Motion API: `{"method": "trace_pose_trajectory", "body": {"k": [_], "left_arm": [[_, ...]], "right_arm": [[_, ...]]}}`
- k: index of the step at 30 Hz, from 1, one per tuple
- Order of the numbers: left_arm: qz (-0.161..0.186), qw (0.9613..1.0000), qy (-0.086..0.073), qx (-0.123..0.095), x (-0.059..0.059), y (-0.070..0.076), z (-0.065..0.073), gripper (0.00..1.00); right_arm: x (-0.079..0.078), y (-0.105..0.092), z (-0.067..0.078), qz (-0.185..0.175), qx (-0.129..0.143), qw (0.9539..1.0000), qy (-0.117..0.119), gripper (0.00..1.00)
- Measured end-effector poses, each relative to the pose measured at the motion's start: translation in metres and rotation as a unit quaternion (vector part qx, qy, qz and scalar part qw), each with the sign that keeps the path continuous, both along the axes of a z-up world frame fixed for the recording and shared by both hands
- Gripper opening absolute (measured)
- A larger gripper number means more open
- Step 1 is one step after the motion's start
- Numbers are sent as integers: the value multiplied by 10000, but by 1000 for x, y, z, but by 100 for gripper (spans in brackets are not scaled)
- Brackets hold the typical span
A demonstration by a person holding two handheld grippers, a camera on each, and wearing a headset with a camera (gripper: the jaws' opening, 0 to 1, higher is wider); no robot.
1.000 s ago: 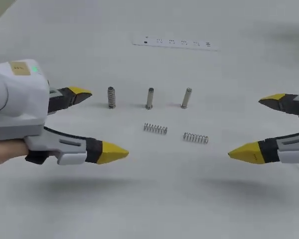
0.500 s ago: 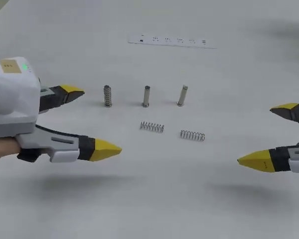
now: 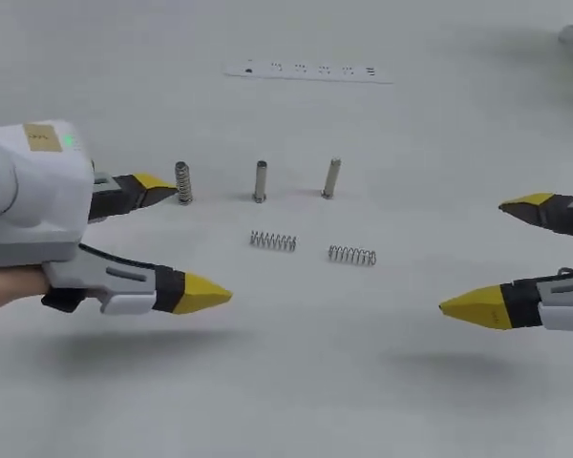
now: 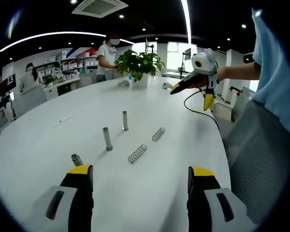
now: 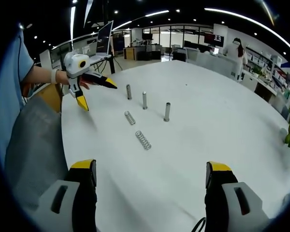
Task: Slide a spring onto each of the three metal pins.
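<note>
My left tongs hang at the left edge of the head view, jaws spread wide with nothing in them. My right tongs sit at the right edge, just as wide and just as empty. Between them, mid-frame on the white tabletop, three metal pins stand in a row. The leftmost pin carries a fitted spring, just beside my left upper tip. The middle pin and rightmost pin are bare. Just below them the left loose spring and right loose spring lie flat. A power strip lies along the top.
</note>
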State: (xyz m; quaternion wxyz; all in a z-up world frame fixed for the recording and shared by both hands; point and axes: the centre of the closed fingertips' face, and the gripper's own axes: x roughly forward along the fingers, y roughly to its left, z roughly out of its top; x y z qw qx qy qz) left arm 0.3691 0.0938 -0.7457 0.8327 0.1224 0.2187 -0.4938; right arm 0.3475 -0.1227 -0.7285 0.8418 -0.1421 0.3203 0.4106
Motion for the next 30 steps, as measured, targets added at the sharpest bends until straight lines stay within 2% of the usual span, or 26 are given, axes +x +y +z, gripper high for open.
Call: {"method": "trace_pose_trajectory", "body": {"k": [5,9,12,17,22,26,30], "left_arm": [[-245,9997,64,50,5,-12,-11,74],[-261,9996,-7,81,15,-17,-17,60],[-306,9995,-51,93,21,-22,-22,54],[-414,9991,18,112,27,-32,-33,40],[-431,9990,58,101,33,-40,-42,37],[-450,9989,-3,142,38,-45,-45,30],[-494,9987,0,155,42,-48,-49,21]], "right_arm": [[-3,-4,-5,-41,0,10000,79,93],[-4,-6,-8,-76,14,9999,120,93],[-3,-8,-9,-97,12,9999,127,93],[-4,-9,-12,-99,40,9998,174,92],[-5,-10,-14,-84,53,9997,223,92],[-4,-14,-13,-88,28,9997,219,91],[-3,-18,-13,-133,30,9997,217,91]]}}
